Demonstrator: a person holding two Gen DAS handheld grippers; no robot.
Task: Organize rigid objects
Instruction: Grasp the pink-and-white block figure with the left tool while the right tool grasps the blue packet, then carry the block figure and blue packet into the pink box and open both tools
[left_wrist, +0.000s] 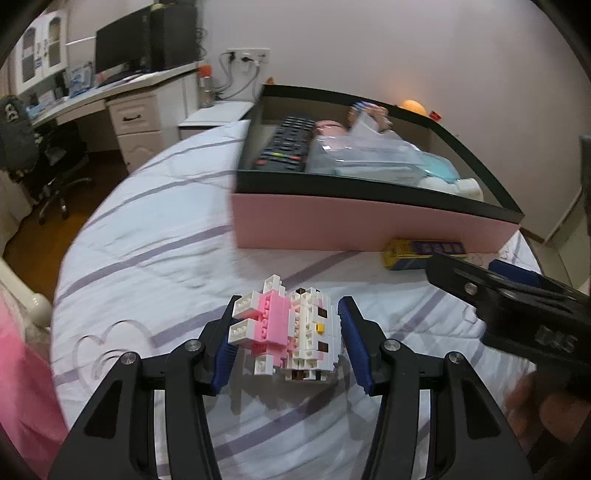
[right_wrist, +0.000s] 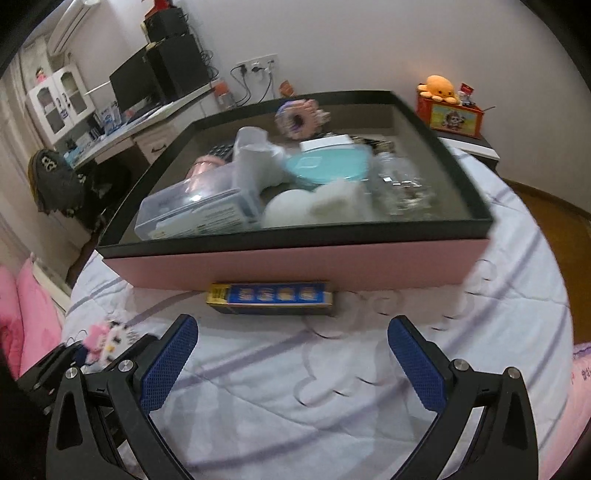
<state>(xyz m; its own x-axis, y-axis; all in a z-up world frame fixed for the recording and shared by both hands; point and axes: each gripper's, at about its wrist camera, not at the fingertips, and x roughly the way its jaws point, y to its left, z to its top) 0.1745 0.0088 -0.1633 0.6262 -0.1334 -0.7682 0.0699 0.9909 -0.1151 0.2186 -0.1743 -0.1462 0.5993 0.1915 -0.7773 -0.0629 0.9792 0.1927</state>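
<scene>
Pink-and-white brick figure (left_wrist: 286, 330) is lying on the striped quilt (left_wrist: 155, 254) between the left gripper (left_wrist: 286, 345) pads, which are pinching its sides for transfer to the box (left_wrist: 369, 225), while the right gripper (right_wrist: 291, 363) is hovering spread, empty, near the battery pack (right_wrist: 271, 297).

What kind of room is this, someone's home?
Most likely a bedroom at home: a bed with a striped quilt, a desk with a monitor, and a plush octopus on a side table.
</scene>
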